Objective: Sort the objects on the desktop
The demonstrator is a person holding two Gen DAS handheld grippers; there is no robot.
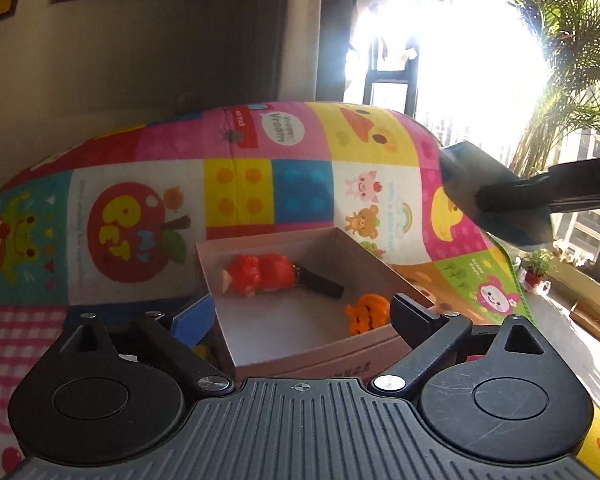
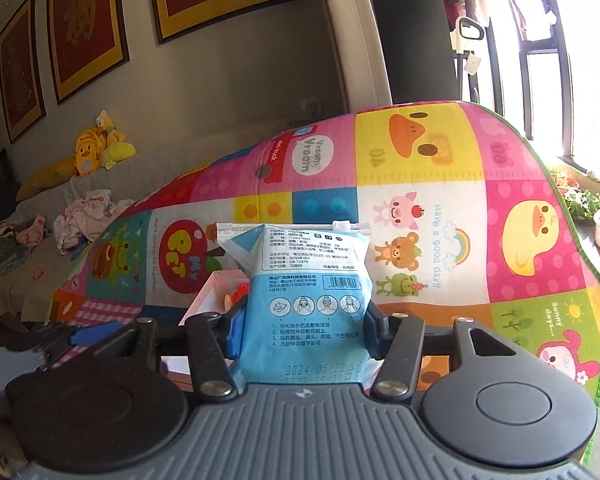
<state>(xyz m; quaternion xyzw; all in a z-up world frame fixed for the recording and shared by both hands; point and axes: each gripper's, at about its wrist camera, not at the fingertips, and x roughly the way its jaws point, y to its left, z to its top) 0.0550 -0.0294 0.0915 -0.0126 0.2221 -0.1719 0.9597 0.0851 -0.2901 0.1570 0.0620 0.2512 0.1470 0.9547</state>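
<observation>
Glossy blue pouch [image 2: 304,300] pinched in right claw [image 2: 302,326]; left claw [image 1: 302,314] spread wide over cardboard box [image 1: 374,258].

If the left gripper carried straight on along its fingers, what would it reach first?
Probably the open cardboard box: the open left gripper looks into it, toward the bare floor near the red figurine and orange toy. Depth is unclear.

Free floor in box [image 1: 284,332] centre
</observation>
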